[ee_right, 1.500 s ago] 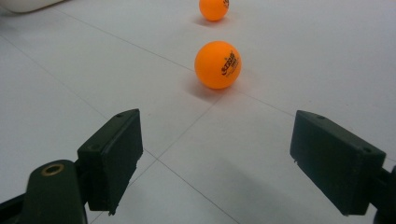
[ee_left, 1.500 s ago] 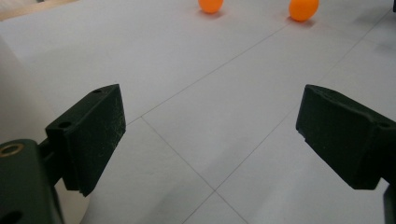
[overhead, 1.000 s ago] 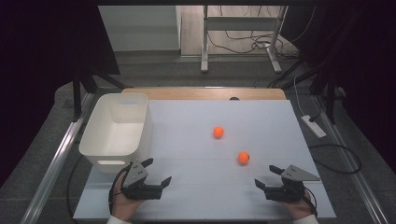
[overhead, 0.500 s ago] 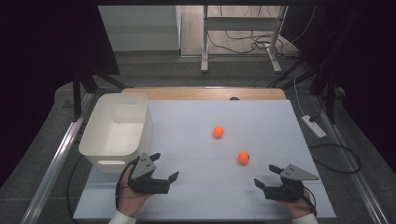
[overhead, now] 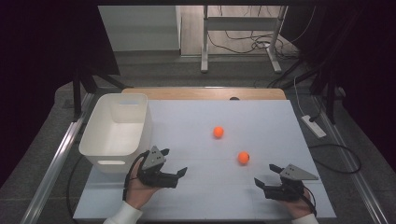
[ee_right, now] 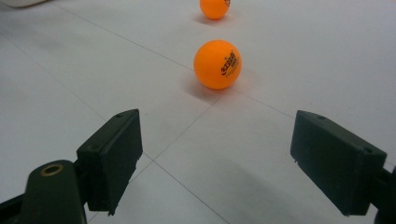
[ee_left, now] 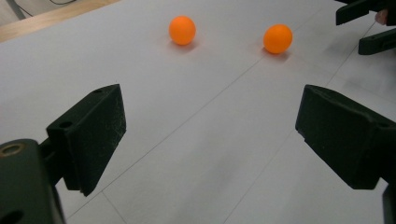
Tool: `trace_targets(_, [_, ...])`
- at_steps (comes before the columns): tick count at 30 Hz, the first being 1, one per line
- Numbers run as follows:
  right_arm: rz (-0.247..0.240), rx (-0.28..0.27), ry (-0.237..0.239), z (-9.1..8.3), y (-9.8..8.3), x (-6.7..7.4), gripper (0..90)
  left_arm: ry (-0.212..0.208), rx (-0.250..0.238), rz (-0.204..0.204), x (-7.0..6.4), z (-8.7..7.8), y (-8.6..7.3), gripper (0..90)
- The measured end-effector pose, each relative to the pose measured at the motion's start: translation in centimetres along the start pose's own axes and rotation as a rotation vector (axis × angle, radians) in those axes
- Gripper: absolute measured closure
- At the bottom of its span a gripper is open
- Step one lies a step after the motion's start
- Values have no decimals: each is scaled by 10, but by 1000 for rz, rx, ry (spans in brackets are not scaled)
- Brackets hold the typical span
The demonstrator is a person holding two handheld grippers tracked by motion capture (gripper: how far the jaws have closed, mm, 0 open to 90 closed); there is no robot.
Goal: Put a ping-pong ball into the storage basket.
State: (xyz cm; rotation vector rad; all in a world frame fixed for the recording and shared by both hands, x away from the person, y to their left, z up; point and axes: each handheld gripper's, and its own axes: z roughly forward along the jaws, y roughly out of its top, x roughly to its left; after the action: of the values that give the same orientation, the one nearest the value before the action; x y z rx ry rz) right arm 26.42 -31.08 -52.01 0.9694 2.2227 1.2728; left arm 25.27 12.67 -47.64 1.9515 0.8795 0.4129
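Two orange balls lie on the white table: the farther ball (overhead: 218, 132) (ee_left: 182, 30) (ee_right: 215, 8) near the middle, the nearer ball (overhead: 243, 157) (ee_left: 278, 38) (ee_right: 217, 64) to its right and closer to me. My left gripper (overhead: 175, 161) (ee_left: 210, 112) rests open at the front left beside the bin and points toward both balls. At the front right my right gripper (overhead: 264, 173) (ee_right: 215, 135) is open, a short way from the nearer ball, which lines up between its jaws. Nothing is held.
A white plastic bin (overhead: 116, 130) stands at the table's left side, just behind my left hand. A power strip (overhead: 314, 126) lies off the table's right edge. A wooden strip (overhead: 201, 93) runs along the far edge.
My left gripper has slid right and a little forward from beside the bin, turning toward the balls. The right gripper and both balls have stayed put.
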Motion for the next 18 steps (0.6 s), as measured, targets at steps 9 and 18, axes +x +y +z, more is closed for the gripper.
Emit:
trace_targets(9, [9,-4,-2,1,0,-3,168,-22,-9,-37,3,11,9,94])
trace_targets(18, [8,-5,1,3,1,-3,168,-39,-4,-35,2,25,20,96])
